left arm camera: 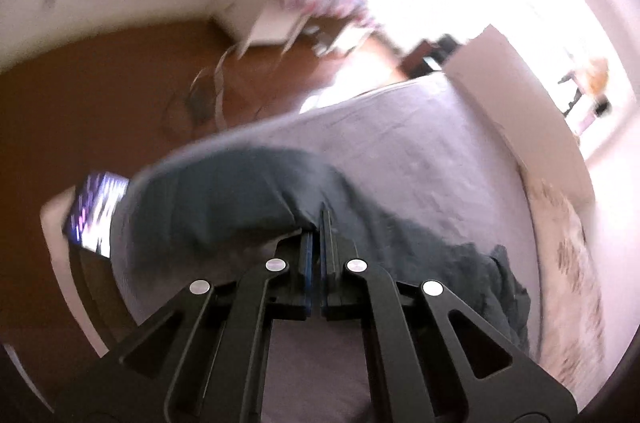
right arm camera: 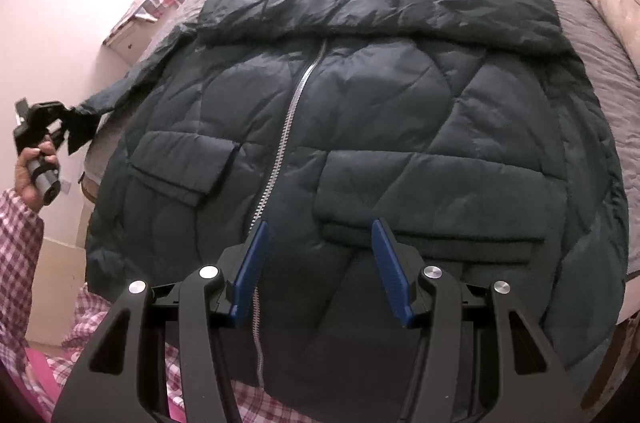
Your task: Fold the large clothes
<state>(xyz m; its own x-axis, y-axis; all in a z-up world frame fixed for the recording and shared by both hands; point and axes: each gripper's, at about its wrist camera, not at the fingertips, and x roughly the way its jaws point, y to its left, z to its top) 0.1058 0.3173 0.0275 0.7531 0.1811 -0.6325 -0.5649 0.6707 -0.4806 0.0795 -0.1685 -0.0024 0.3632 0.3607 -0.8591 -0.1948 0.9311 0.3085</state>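
Right gripper point(right arm camera: 320, 235) hovers open over jacket point(right arm camera: 360, 111); left gripper point(left arm camera: 320, 223) pinches sleeve point(left arm camera: 224, 199).

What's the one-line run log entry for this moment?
left tool shut on sleeve | right tool open above jacket | jacket flat on bed, zipped

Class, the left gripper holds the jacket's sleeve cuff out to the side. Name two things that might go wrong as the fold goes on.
1. The left gripper pinches only the edge of the sleeve cuff; the slick fabric may slip free.
2. The right gripper hangs open over the puffer jacket, holding nothing, so pulling may drag the jacket askew on the bed.
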